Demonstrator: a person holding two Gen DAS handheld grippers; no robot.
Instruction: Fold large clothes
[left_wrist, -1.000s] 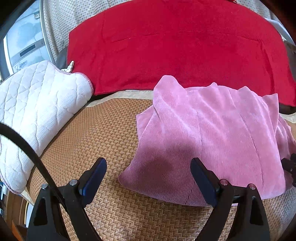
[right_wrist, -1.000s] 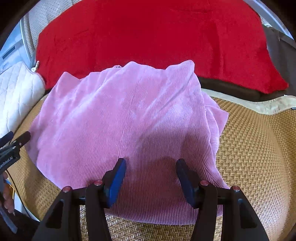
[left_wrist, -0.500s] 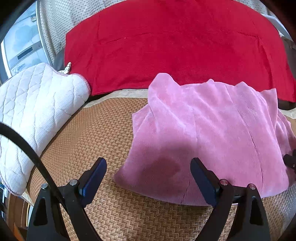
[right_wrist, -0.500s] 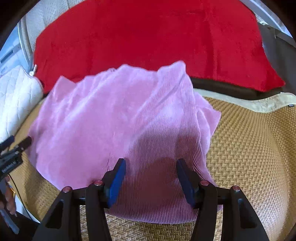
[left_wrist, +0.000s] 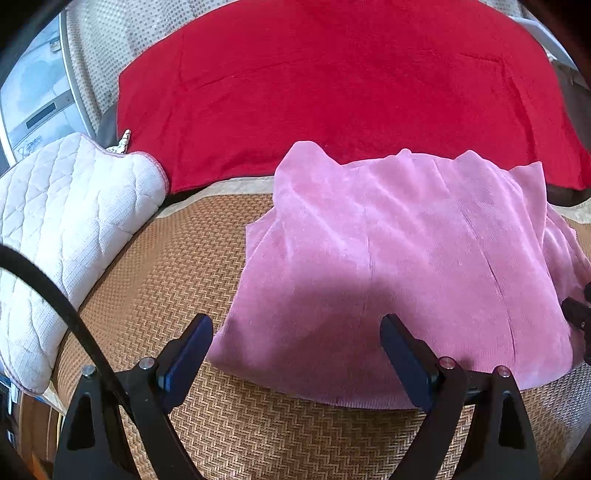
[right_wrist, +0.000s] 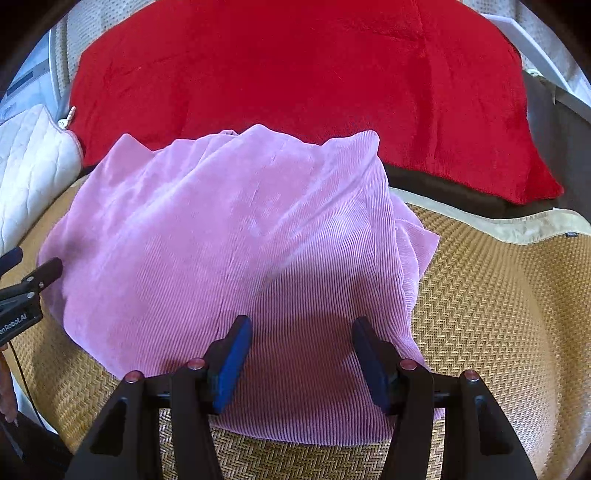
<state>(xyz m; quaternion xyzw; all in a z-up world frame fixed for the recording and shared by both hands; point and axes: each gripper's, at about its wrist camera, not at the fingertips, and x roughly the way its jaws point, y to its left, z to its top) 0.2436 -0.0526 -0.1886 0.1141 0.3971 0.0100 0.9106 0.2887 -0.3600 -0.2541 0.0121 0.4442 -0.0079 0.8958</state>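
A pink corduroy garment (left_wrist: 399, 251) lies folded in a rough rectangle on a woven straw mat (left_wrist: 177, 280); it also shows in the right wrist view (right_wrist: 229, 236). My left gripper (left_wrist: 295, 350) is open and empty, above the garment's near left corner. My right gripper (right_wrist: 301, 350) is open and empty, above the garment's near right part. Each gripper's tips show at the edge of the other's view.
A red blanket (left_wrist: 332, 81) covers the backrest behind the garment. A white quilted cushion (left_wrist: 62, 229) lies at the left of the mat. Bare mat (right_wrist: 498, 314) lies to the right of the garment.
The garment's near edge has settled flatter on the mat. Both grippers stay open and have shifted only slightly.
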